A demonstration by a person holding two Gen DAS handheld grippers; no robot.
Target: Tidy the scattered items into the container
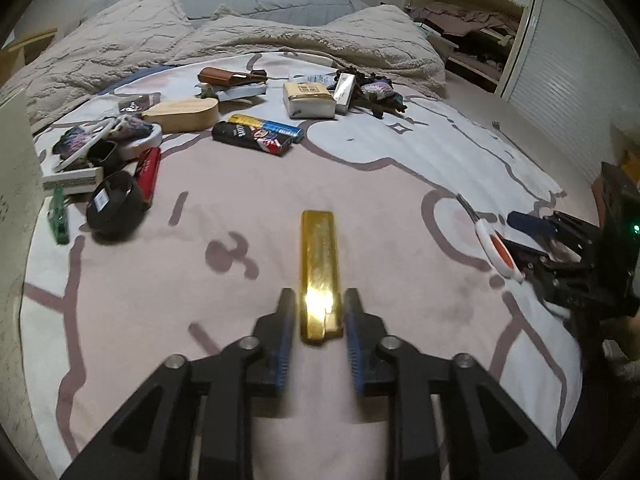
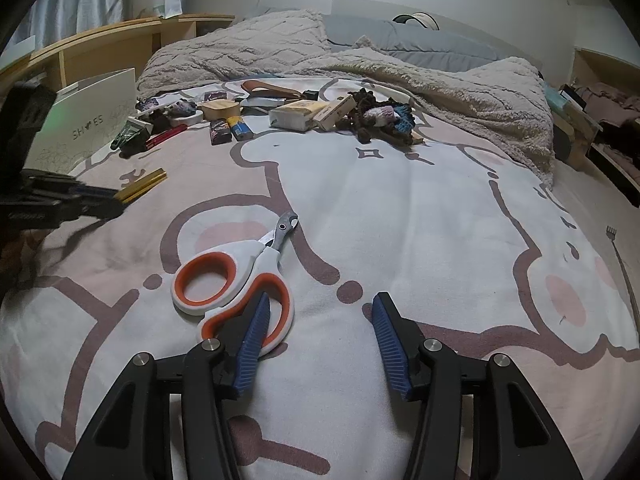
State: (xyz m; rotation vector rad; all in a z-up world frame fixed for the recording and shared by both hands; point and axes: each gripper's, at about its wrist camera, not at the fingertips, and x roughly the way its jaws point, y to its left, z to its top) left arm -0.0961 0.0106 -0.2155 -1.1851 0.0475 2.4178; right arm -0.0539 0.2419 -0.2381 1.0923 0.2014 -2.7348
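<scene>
Gold and shiny, the box (image 1: 321, 276) sits between my left gripper (image 1: 319, 312) fingers, which hug its near end. It looks hard and slippery, so I'd hold its long sides. My right gripper (image 2: 320, 320) is open, scissors (image 2: 236, 276) at ten o'clock. Only that view shows the white shoe box (image 2: 90, 120), far at ten o'clock.

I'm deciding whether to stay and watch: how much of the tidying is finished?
Nothing visibly done: the inside of the white shoe box is hidden. In hand: the left gripper brackets the shiny gold rectangular case; whether its pads press on it is unclear. The open right gripper sits by the orange-and-white scissors, not gripping. Left: the scissors and the far clutter, such as the black bowl and cream packet.
</scene>
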